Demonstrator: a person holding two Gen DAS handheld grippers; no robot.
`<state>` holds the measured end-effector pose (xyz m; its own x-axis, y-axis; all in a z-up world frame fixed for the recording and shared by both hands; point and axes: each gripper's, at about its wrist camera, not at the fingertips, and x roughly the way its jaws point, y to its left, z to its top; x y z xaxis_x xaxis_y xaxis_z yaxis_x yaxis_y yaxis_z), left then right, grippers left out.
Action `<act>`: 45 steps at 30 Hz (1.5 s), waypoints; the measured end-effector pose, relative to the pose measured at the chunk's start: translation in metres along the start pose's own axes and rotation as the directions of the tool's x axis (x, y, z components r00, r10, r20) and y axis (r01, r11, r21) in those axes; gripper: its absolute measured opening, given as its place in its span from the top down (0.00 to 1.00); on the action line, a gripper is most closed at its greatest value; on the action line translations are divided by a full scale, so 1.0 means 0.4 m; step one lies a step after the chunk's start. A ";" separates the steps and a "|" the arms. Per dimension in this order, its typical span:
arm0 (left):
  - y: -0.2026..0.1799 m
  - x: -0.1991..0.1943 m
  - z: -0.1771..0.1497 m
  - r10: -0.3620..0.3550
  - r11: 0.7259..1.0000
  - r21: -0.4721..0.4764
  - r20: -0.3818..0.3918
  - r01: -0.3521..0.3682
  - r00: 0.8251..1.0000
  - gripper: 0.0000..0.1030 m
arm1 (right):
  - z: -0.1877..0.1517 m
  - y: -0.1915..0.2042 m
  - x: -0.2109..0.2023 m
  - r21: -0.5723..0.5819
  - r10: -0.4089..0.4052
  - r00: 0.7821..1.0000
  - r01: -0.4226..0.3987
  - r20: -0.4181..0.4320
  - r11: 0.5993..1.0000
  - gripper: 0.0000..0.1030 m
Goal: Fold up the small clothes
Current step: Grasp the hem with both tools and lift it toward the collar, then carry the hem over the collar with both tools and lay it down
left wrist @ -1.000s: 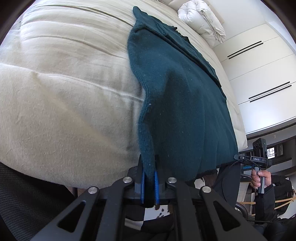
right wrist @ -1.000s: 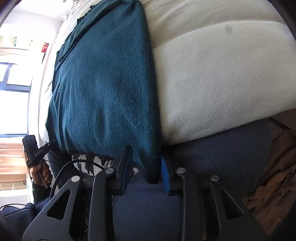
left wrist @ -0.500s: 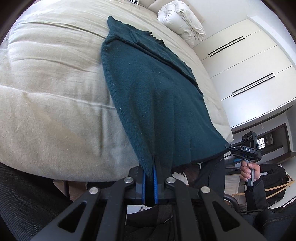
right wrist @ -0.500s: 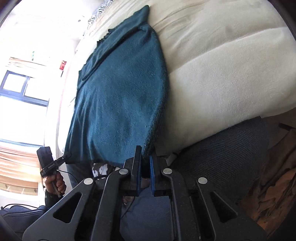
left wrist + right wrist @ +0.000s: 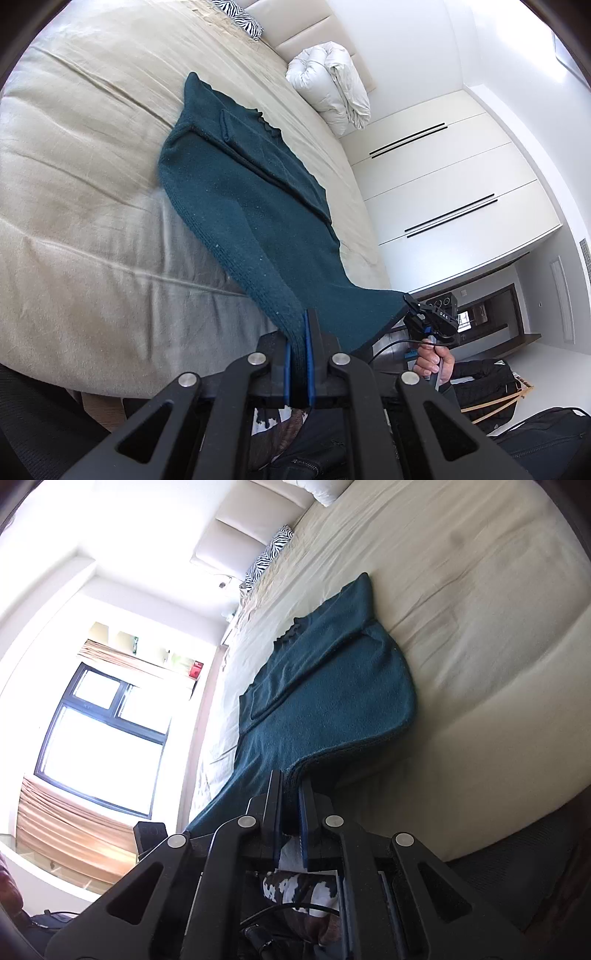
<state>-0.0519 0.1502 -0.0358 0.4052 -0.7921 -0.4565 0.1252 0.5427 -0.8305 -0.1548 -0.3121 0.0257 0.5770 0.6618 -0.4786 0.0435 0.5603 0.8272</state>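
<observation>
My left tongs [image 5: 299, 334] are clenched on one near corner of a dark teal sweater [image 5: 236, 192], blue pads pinching the knit hem. My right tongs [image 5: 290, 794] are clenched on the other near corner, seen in the right wrist view w/ fabric bunched between the pads. The sweater lies lengthwise on a beige bed [image 5: 81, 184], collar end far from me, sleeves folded in across the body; its near hem is lifted off the bed edge and stretched between both tongs. In the left view, my right hand [image 5: 432, 363] grips its handle at lower right. At the head of the bed: a rolled white duvet [image 5: 332, 88] and a zebra pillow [image 5: 240, 18]. White wardrobe [image 5: 461, 192] to the right.
</observation>
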 end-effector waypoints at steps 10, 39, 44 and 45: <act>0.007 -0.009 0.111 -0.138 0.984 -0.094 0.130 0.151 0.982 0.93 | 0.132 0.021 0.042 0.032 0.088 0.989 -0.093 0.117 0.995 0.94; 0.196 0.124 0.537 -0.126 0.928 -0.300 0.307 0.222 0.943 0.93 | 0.488 -0.091 0.324 0.141 -0.054 0.971 0.021 0.235 0.990 0.94; 0.244 0.175 0.612 -0.081 0.925 -0.332 0.301 0.184 0.950 0.93 | 0.564 -0.119 0.420 0.153 -0.092 0.972 0.060 0.214 0.986 0.94; 0.252 0.187 0.627 -0.073 0.925 -0.338 0.296 0.176 0.952 0.93 | 0.577 -0.123 0.434 0.157 -0.097 0.973 0.064 0.211 0.985 0.94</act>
<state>0.2182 0.2158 -0.0737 0.6450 -0.7112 -0.2796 -0.1189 0.2681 -0.9560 0.1315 -0.3399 -0.0301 0.7293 0.4838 -0.4837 0.2081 0.5166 0.8306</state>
